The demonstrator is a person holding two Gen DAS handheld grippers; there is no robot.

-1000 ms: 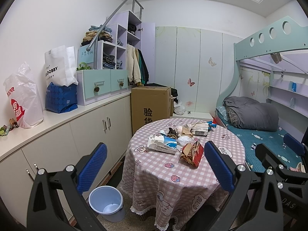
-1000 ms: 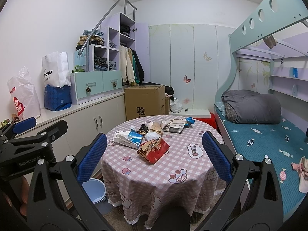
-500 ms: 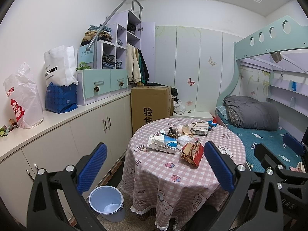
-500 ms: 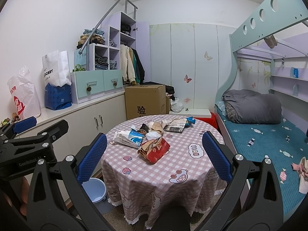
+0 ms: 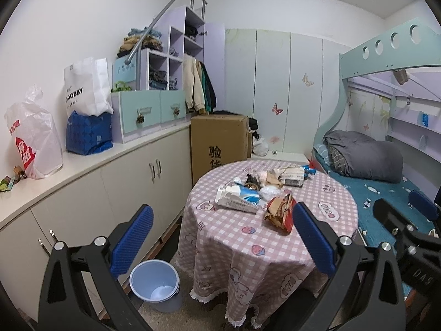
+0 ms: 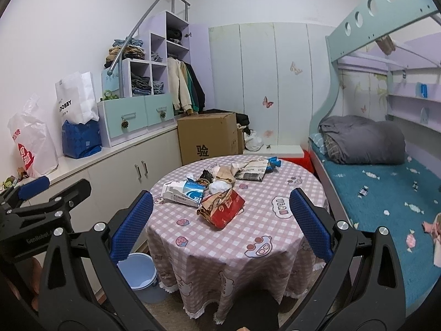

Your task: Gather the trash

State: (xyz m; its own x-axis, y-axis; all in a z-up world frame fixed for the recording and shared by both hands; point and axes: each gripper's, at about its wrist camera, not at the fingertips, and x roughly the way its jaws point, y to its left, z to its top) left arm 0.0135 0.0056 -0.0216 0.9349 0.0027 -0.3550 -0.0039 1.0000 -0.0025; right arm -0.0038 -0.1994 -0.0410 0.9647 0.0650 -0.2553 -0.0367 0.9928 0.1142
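A round table (image 5: 248, 251) (image 6: 220, 251) with a pink checked cloth carries a pile of trash. In the pile are a white-and-blue package (image 5: 239, 197) (image 6: 183, 193), a torn red-and-brown bag (image 5: 279, 212) (image 6: 223, 207), a white crumpled wad (image 5: 270, 193) and a folded newspaper (image 5: 292, 176) (image 6: 252, 171). A light blue bin (image 5: 154, 284) (image 6: 137, 273) stands on the floor left of the table. My left gripper (image 5: 223, 209) and my right gripper (image 6: 222, 194) hang open short of the table, with nothing between their fingers.
White cabinets (image 5: 82, 209) along the left wall carry plastic and paper bags (image 5: 35, 140). A cardboard box (image 5: 220, 140) stands behind the table. A bunk bed (image 6: 386, 193) with a grey duvet fills the right side. A hand (image 6: 35, 275) holds the left gripper.
Almost nothing has changed. Both grippers stay open and empty, and the table has shifted only slightly in both views.
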